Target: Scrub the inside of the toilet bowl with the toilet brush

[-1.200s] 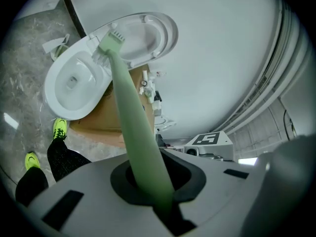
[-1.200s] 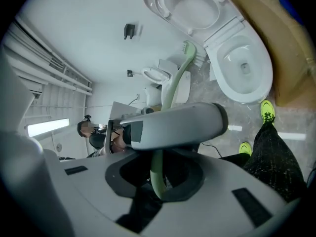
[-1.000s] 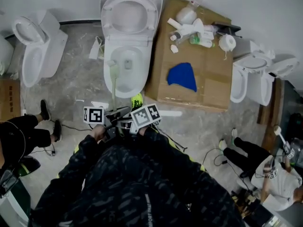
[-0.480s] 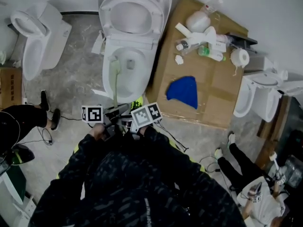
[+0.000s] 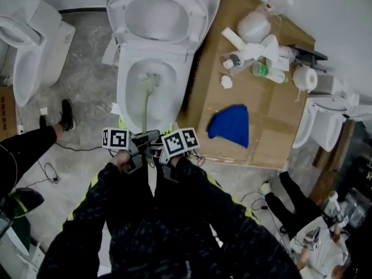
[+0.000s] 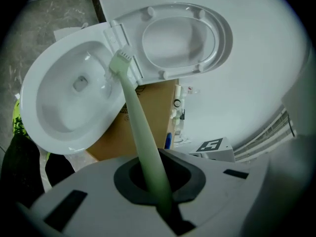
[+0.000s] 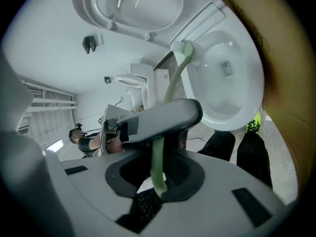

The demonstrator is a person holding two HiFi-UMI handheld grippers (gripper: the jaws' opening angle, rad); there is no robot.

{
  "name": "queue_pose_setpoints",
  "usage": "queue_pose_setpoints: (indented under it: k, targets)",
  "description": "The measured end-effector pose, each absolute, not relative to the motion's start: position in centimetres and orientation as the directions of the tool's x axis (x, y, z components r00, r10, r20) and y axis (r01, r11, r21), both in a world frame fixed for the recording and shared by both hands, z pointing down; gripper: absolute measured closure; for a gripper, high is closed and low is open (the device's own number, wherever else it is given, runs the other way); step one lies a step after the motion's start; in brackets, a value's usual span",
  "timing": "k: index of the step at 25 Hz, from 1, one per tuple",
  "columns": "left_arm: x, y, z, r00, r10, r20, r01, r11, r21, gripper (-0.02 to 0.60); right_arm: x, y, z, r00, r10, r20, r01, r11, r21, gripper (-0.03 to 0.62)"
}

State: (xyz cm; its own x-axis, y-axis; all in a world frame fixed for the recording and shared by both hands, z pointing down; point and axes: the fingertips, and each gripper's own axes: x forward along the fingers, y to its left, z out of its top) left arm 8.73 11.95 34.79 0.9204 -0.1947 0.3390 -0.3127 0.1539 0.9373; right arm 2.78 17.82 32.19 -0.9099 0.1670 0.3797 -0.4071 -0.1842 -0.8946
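A white toilet point(image 5: 129, 106) stands with its lid point(image 5: 152, 16) up. The pale green toilet brush point(image 5: 144, 112) reaches from my grippers into the bowl, its head point(image 5: 149, 83) near the rear middle. My left gripper point(image 5: 138, 150) and right gripper point(image 5: 160, 153) sit side by side at the front rim, both shut on the handle. In the left gripper view the handle point(image 6: 140, 132) runs out of the left gripper point(image 6: 155, 181) to the head point(image 6: 120, 62) by the hinge. In the right gripper view the right gripper point(image 7: 157, 179) holds the handle behind the left gripper point(image 7: 158, 117).
A cardboard sheet point(image 5: 273, 121) lies right of the toilet with a blue cloth point(image 5: 231, 125), bottles point(image 5: 256, 45) and a paper roll point(image 5: 306, 78). Other toilets stand at left point(image 5: 29, 51) and right point(image 5: 325, 121). A person's leg point(image 5: 29, 147) and cables are at left.
The brush head has swung from the bowl's left rim toward the middle rear. The head view has shifted, so the toilet sits more to the left. Both grippers keep their hold.
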Motion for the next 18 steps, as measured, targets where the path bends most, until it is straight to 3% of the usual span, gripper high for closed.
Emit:
queue_pose_setpoints:
  k: [3,10,18]
  targets:
    - [7.5,10.4,39.0,0.918,-0.174,0.356,-0.328,0.169,0.929,0.571,1.8,16.1,36.0,-0.901,0.165,0.401,-0.429,-0.207,-0.879,0.530]
    - [6.9,7.9,45.3,0.957,-0.154,0.245,-0.200,0.262,0.944,0.571,-0.3,13.1,43.2,-0.903,0.109,0.416,-0.428,-0.305,-0.850,0.530]
    - [7.0,5.4,52.9,0.967,-0.095,0.238,-0.204,0.277,0.939,0.571,-0.5,9.9,50.6,-0.898,0.044,0.437,-0.416,-0.404,-0.815,0.530]
